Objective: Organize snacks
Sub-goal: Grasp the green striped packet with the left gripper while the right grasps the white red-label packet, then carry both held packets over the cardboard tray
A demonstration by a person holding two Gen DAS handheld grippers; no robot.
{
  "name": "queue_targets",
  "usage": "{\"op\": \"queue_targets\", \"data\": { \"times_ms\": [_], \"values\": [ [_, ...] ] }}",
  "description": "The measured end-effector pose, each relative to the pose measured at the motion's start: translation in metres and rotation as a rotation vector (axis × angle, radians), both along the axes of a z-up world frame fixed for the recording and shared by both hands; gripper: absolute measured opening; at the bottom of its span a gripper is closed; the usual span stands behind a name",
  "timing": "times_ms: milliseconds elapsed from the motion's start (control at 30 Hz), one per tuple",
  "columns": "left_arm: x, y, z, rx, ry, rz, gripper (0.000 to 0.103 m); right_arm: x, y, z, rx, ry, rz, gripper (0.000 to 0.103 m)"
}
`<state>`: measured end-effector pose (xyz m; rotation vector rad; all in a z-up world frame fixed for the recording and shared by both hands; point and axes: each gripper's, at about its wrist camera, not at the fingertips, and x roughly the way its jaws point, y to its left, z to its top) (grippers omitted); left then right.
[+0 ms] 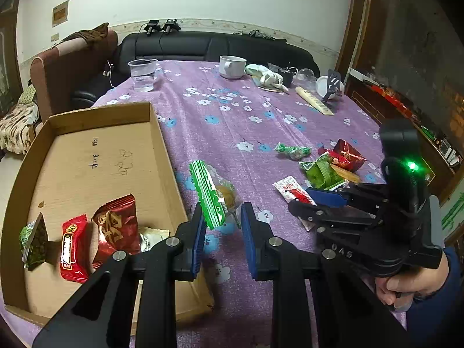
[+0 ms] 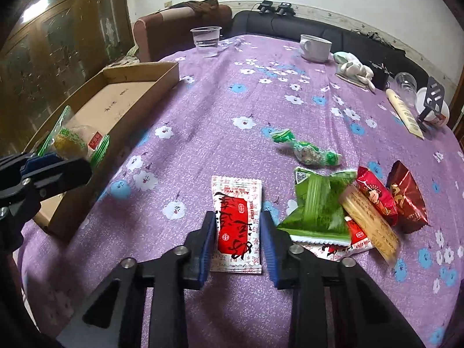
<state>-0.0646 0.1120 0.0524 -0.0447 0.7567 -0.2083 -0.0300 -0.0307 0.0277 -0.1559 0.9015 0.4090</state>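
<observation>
left wrist view. left gripper [image 1: 221,217] clamped on a clear pastry packet with green striped ends [image 1: 216,194]; the near green seal sits pinched between the blue pads, and the packet sticks out forward and up, long axis roughly along the fingers. cardboard tray [image 1: 158,133] lies immediately to the gripper's left, its right wall just beside the left finger. inside the tray, along the near end: a green snack [image 1: 33,242], a red bar packet [image 1: 72,249], a dark red foil packet [image 1: 116,226], and a pale packet [image 1: 152,236] half hidden behind the finger. judgement: the held packet only needs carrying leftward over the wall, so the left hand is the nearer one to the tray.

right of it in the same view, the right gripper [image 1: 301,198] points in from the right, held by a hand [image 1: 411,284], its tips at a white-and-red sachet [image 1: 291,190].

right wrist view. right gripper [image 2: 238,237] is down on the tablecloth [image 2: 232,101] with the white-and-red sachet directly between its fingers. the sachet's long axis runs away from the camera, in line with the fingers, so the pads bear on its two long edges. the jaws are drawn in against those edges; i read this as a grip taken, sachet not yet lifted off the cloth. the remaining pile sits just right of the gripper: a green packet [image 2: 316,203], a tan stick [image 2: 371,223], a red packet [image 2: 377,200], a dark red foil packet [image 2: 409,197]; a twisted green candy [image 2: 307,149] lies apart, farther out. the tray is well off to the left, beyond the left gripper.
</observation>
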Motion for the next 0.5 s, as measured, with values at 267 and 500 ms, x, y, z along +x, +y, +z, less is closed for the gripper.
{"op": "queue_targets", "data": {
  "times_ms": [267,500],
  "values": [
    [-0.005,0.003,0.004,0.025,-0.031,0.026,0.021,-0.010,-0.008,0.027,0.147,-0.087,0.011,0.026],
    [-0.011,0.007,0.007,0.106,-0.090,0.094,0.021,-0.020,-0.001,0.037,0.195,-0.127,0.063,0.026]
  ]
}}
